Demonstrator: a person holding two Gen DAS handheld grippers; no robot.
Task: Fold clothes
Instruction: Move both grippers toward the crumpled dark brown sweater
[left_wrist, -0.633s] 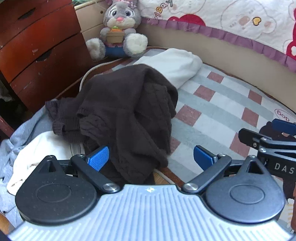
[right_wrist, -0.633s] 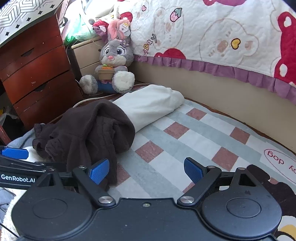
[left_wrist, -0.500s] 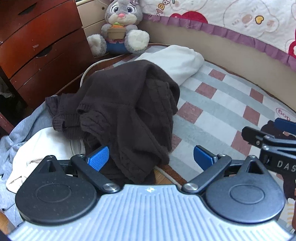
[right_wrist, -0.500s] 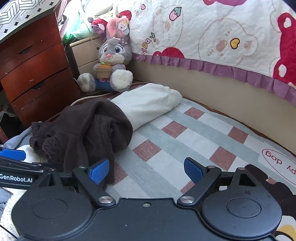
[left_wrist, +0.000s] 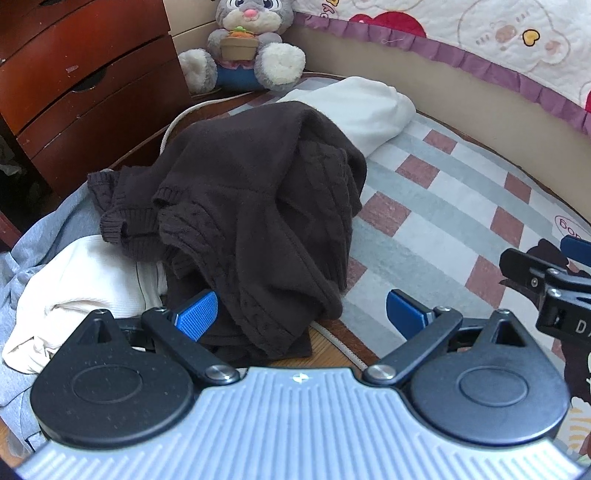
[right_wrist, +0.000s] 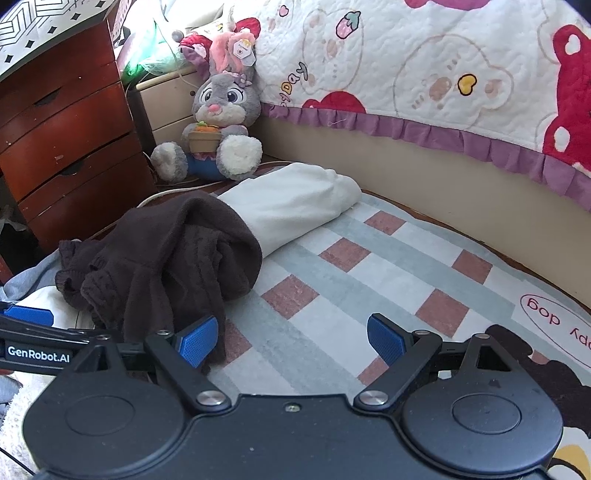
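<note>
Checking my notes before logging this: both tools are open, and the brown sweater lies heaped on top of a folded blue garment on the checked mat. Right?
Not quite. In the right wrist view the brown sweater overlaps a folded white garment, not a blue one. Both the left tool and right tool are open, on the checked mat.

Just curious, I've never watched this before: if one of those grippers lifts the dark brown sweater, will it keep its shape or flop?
Probably flop: the brown sweater lies crumpled, its folds draped over the white cloth. The chunky cable knit suggests some weight, so the sleeves would likely dangle. The ribbed knit looks grippy rather than slippery.
</note>
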